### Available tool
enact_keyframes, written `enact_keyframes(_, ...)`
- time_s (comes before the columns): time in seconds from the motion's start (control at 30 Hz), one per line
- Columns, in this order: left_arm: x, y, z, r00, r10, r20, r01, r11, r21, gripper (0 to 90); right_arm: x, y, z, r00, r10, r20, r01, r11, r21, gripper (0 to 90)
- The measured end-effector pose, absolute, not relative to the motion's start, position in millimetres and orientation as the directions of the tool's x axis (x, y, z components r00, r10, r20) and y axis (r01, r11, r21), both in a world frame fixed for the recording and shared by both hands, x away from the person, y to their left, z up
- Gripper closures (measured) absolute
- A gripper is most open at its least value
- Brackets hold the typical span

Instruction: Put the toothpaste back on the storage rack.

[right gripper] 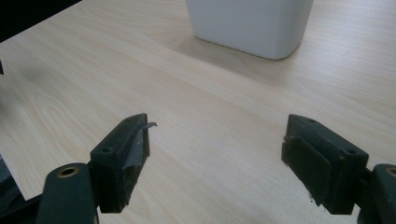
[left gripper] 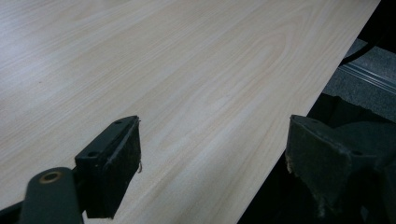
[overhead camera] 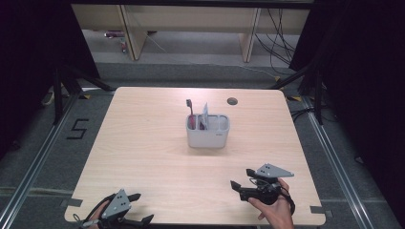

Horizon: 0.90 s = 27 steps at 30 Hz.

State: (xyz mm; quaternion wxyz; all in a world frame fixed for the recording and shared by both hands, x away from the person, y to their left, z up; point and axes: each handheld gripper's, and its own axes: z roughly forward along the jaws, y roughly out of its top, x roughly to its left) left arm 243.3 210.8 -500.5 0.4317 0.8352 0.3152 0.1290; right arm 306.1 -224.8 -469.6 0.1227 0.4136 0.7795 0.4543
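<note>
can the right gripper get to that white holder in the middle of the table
Probably yes: the right gripper has open jaws aimed at the white holder, with bare table between them.

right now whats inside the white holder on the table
The white holder has compartments along its top. A red-handled toothbrush with a dark head stands at the left, and a pale tube leans beside it. The right compartment looks empty. Their lower ends are hidden by the wall.

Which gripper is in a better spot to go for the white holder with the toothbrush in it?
Probably the right gripper. It is open, nearer the white holder, and its own camera looks at the holder's base. The left gripper, also open, sits at the table's near left corner, facing bare wood.
</note>
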Motion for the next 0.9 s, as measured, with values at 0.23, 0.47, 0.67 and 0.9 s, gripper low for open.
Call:
enact_keyframes(0.23, 242.9, 209.9, -500.9, 0.768, 0.638, -0.053, 0.423, -0.444, 0.79, 17.9, 292.9, -224.3, -474.4, -0.613, 0.781, 0.124, 0.517, 0.277, 0.81, 22.2)
enact_keyframes(0.47, 244.0, 209.3, -502.0, 0.773, 0.631, -0.057, 0.416, -0.437, 0.797, 17.9, 281.3, -220.2, -475.4, -0.616, 0.776, 0.132, 0.521, 0.276, 0.808, 20.9)
enact_keyframes(0.67, 244.2, 210.3, -502.0, 0.777, 0.628, -0.046, 0.407, -0.446, 0.797, 17.9, 272.9, -218.9, -477.6, -0.597, 0.788, 0.15, 0.56, 0.276, 0.781, 19.5)
enact_keyframes(0.9, 243.5, 209.4, -502.4, 0.772, 0.633, -0.057, 0.413, -0.432, 0.802, 17.9, 265.2, -219.8, -482.2, -0.599, 0.785, 0.155, 0.563, 0.275, 0.78, 19.1)
